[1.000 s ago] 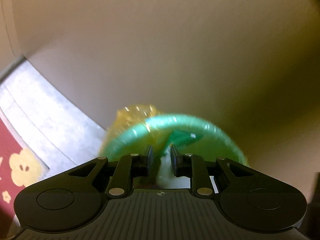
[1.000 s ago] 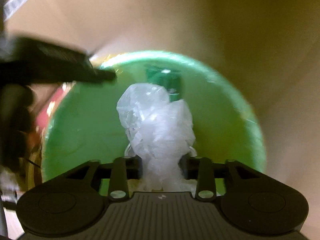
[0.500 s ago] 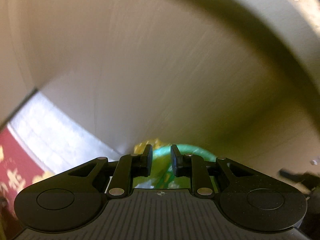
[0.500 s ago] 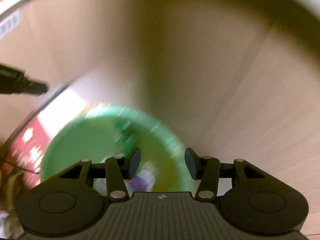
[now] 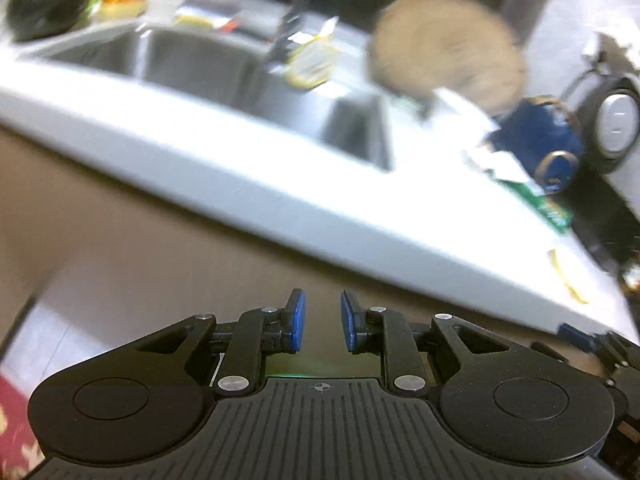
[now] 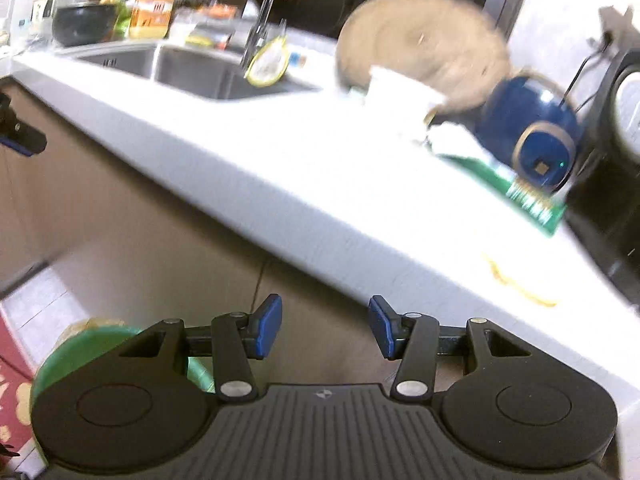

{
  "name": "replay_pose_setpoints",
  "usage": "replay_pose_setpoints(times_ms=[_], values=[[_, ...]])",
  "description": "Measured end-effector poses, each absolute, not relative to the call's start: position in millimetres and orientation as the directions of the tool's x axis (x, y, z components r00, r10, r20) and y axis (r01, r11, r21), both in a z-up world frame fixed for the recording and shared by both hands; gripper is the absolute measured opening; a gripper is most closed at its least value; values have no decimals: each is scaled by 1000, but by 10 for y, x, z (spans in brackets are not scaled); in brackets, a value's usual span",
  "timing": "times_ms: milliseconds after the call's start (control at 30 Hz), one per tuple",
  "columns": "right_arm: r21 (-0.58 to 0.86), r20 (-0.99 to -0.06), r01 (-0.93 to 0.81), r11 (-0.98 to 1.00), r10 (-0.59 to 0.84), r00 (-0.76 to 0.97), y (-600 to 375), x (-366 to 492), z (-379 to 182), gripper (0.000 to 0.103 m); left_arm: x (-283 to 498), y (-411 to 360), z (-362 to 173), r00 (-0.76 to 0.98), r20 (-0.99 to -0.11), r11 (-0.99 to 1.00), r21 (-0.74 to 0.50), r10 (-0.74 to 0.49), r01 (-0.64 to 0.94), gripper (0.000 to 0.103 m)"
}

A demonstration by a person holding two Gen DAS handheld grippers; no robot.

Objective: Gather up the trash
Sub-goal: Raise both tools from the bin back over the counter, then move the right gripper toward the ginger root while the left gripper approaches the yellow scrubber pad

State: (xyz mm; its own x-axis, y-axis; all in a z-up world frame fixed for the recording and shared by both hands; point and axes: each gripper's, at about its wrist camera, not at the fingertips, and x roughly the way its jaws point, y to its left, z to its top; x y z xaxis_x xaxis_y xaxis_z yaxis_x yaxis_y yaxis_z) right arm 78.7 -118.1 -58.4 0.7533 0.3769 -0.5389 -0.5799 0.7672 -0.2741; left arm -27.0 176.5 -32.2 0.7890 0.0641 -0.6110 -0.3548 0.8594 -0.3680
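Right wrist view: the right gripper [image 6: 325, 328], whose fingers clamped crumpled clear plastic over the green bin [image 6: 80, 350] a second ago, now stands open and empty, the bin low at left. The left gripper [image 5: 322, 322] is narrowly open, empty too. Both now face the surface [image 6: 320, 152], where a green wrapper [image 6: 520, 192] and white paper [image 6: 396, 92] remain to collect.

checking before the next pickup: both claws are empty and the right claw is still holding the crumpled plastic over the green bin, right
Not quite. The right claw holds nothing: the right wrist view shows its jaws apart with only cabinet front between them. The green bin sits low at its left. The left claw is empty too.
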Motion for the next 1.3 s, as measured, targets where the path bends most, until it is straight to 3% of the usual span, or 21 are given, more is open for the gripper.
replay_pose_setpoints(times_ms=[233, 367, 467, 633, 700, 933, 1167, 1300], values=[[-207, -492, -455, 866, 310, 814, -1217, 806, -190, 48, 346, 1419, -154, 831, -550, 907, -387, -83, -166, 22], [-153, -481, -405, 902, 290, 827, -1284, 1057, -95, 49, 646, 1212, -128, 809, -576, 894, -419, -123, -162, 22], [-98, -487, -366, 926, 276, 829, -1430, 1303, -11, 55, 844, 1088, -123, 783, -585, 870, -478, -210, -123, 22], [-6, -512, -347, 938, 295, 806, -1709, 1961, 108, 71, 1117, 865, -85, 788, -569, 879, -470, -235, -77, 22], [-56, -523, -392, 918, 307, 795, -1702, 2282, 85, 75, 1241, 786, -80, 790, -576, 881, -463, -212, -101, 22], [-248, -544, -519, 818, 325, 773, -1432, 3284, -64, 75, 1565, 628, -136, 761, -640, 869, -431, -105, -242, 22], [-195, -593, -573, 796, 370, 715, -1068, 4362, -167, 75, 1526, 672, -202, 769, -638, 801, -444, 31, -401, 22], [-112, -689, -577, 809, 355, 632, -925, 4804, -345, 75, 1447, 758, -231, 764, -639, 745, -467, 88, -476, 22]])
